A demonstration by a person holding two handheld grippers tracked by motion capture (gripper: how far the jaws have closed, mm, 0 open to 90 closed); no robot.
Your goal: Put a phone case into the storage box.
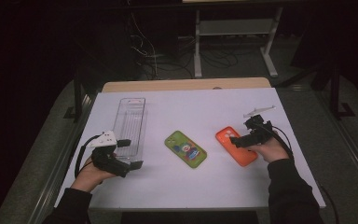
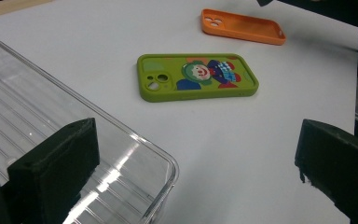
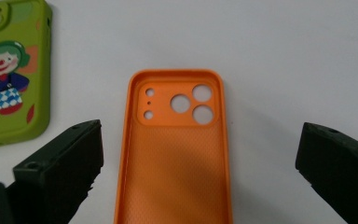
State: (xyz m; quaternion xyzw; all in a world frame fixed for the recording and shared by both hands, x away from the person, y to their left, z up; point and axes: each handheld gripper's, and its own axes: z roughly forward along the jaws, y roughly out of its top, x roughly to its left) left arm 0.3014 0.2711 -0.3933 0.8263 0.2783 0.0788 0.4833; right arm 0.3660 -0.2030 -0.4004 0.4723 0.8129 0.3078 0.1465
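An orange phone case (image 1: 235, 145) (image 3: 175, 154) lies inside-up at the table's right. My right gripper (image 1: 237, 139) (image 3: 198, 144) hovers over it, open, one jaw on each side of the case's camera end. A green phone case with a clown picture (image 1: 185, 148) (image 2: 196, 76) (image 3: 9, 70) lies in the middle. At the left is a long clear plastic tray (image 1: 130, 122) (image 2: 37, 112). My left gripper (image 1: 134, 165) (image 2: 196, 154) is open at the tray's near corner, one jaw above the tray and the other over bare table.
The white tabletop (image 1: 191, 182) ends in a front edge near the person's forearms. A wooden strip (image 1: 186, 85) runs along the back. Beyond it stand desk legs (image 1: 197, 46) and floor cables (image 1: 144, 51). The orange case (image 2: 242, 27) lies far across in the left gripper view.
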